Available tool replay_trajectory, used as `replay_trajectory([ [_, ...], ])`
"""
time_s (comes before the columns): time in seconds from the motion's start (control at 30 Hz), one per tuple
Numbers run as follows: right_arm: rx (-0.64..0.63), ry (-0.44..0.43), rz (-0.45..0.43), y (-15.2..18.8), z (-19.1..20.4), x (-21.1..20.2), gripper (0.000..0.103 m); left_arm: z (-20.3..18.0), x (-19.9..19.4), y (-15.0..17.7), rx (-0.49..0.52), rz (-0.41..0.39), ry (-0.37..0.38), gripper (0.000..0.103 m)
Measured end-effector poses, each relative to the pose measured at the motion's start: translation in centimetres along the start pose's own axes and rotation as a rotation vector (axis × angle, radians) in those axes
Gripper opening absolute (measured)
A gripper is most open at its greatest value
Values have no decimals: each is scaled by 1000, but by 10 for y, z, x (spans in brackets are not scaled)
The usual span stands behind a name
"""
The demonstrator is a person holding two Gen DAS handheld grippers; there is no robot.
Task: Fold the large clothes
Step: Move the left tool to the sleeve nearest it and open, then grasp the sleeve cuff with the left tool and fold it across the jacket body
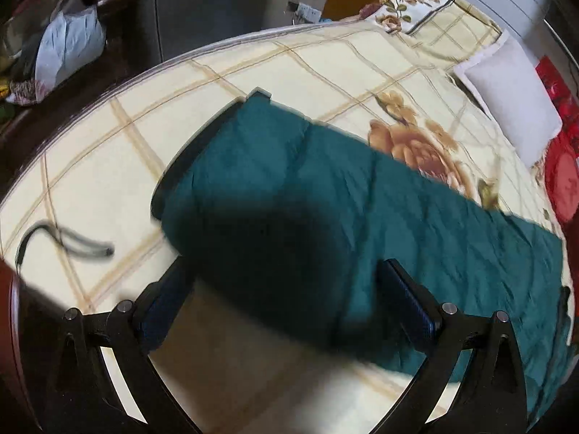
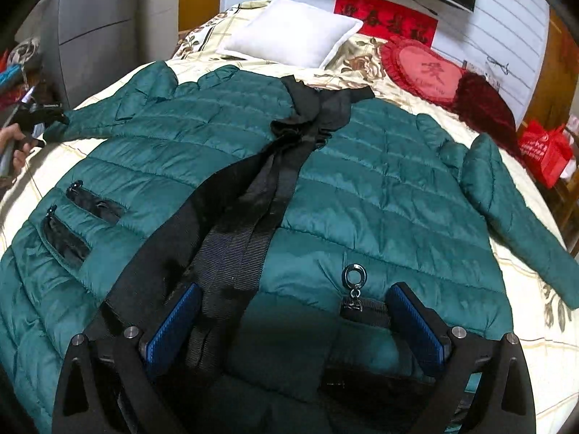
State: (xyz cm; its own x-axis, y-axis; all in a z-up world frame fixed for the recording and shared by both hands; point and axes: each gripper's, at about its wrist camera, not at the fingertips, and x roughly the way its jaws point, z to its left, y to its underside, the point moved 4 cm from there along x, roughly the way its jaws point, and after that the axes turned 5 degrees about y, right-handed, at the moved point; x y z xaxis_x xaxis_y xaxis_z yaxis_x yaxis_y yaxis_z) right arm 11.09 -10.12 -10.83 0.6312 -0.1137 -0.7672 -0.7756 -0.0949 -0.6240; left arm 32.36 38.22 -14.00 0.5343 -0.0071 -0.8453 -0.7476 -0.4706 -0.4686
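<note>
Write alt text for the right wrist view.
A teal quilted jacket lies spread open on a floral bedspread, sleeves out to both sides, its black lining strip running down the middle. The open right tongs hover over its near hem beside a ring zipper pull; a white pillow lies behind.

The left hand-held gripper [image 1: 289, 311], jaws apart, straddles a teal sleeve [image 1: 362, 209] on the bedspread [image 1: 108, 152].

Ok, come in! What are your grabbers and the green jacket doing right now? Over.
Left gripper open at the sleeve end. Right gripper open over the hem. Jacket flat on the bed, unfolded. Black strap lying across it.
</note>
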Motion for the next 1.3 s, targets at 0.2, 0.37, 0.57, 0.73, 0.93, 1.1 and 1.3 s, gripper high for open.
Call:
replay_trajectory([
  [0.2,6,-5,13,0,4,4,103,5,6,-19,-17,-72,19,68],
  [0.37,4,-3,17,0,4,5,103,9,-2,-23,-47,-114,82,12],
  [0.57,3,-1,17,0,4,5,103,-11,-52,-19,7,-244,167,11],
  [0.73,16,18,-5,-1,2,-1,102,-42,-88,-8,64,-267,243,10],
  [0.93,125,57,-124,-9,-22,-32,102,-119,-128,20,178,-267,384,9],
  [1.1,225,112,-172,-8,-52,-51,102,-203,-161,52,265,-251,543,9],
  [1.3,266,196,-126,4,-79,-55,102,-303,-168,99,345,-179,674,9],
])
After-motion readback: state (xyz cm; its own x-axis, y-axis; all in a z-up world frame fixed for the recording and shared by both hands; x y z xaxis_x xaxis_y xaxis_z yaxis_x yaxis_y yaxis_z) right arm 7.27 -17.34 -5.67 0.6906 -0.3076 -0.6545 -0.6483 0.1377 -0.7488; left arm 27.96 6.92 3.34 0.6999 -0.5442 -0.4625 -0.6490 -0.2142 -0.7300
